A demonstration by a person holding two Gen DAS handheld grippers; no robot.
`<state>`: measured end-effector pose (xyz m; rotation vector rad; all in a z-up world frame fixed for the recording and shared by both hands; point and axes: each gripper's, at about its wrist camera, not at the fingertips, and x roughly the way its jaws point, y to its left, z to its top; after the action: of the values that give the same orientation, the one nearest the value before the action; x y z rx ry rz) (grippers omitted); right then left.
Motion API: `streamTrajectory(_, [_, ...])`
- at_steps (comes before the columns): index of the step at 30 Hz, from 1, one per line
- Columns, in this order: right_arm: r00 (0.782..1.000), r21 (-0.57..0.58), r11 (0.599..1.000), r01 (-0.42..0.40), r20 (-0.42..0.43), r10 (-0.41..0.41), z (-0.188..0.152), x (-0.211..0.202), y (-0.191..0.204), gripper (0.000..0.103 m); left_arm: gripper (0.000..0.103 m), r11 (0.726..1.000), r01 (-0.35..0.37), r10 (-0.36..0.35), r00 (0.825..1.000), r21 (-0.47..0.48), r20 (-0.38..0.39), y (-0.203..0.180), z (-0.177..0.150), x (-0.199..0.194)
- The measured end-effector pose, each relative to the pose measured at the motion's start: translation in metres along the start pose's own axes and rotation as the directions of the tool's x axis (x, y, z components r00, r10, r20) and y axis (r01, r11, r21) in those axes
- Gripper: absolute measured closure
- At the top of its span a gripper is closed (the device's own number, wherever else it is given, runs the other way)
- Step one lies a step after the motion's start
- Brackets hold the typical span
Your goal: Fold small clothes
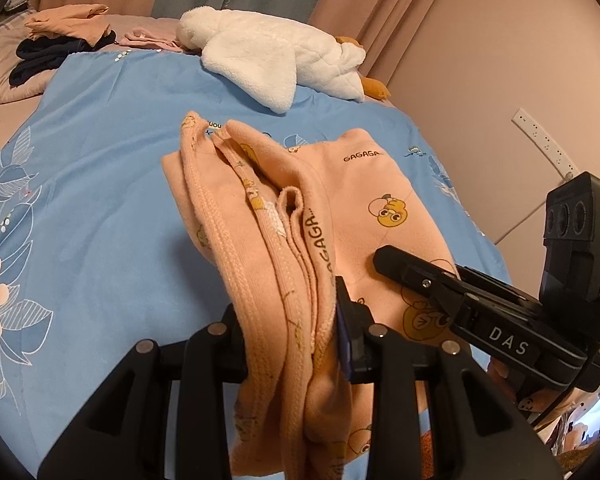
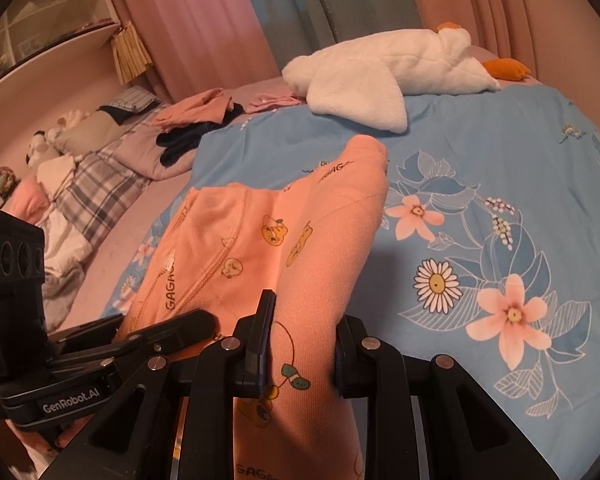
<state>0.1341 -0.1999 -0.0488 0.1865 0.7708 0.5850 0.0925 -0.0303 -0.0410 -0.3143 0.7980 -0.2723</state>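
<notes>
Your left gripper (image 1: 288,344) is clamped on a bunched, ribbed edge of the peach garment (image 1: 356,204); folds spill between the jaws. Your right gripper (image 2: 302,344) pinches a peach leg or sleeve section, jaws narrow around the cloth. The garment, printed with yellow cartoon figures and "GAGAGA", lies on the blue floral sheet (image 2: 500,152). Beyond the garment: white plush goose (image 2: 384,76) at the sheet's far edge. Left of the goose: a pile of pink and dark clothes (image 2: 196,120).

A white plush goose (image 2: 384,68) is laid across the far edge of a blue floral sheet (image 2: 500,168); pink curtains (image 2: 188,20) are hung behind.
</notes>
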Motion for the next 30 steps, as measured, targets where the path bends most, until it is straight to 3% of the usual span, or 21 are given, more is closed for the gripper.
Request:
streamTrajectory(18, [0.998,-0.01,0.999,0.036,-0.053,-0.037,-0.012,0.016,0.006,0.077,0.071,0.999,-0.044,0.043,0.998,-0.021,-0.04,0.006,-0.011,0.014])
streamTrajectory(30, [0.986,0.029,0.999,0.041,-0.164,-0.036,-0.032,0.054,-0.003,0.077,0.071,0.994,-0.066,0.053,0.989,-0.086,-0.141,0.033,-0.029,0.055])
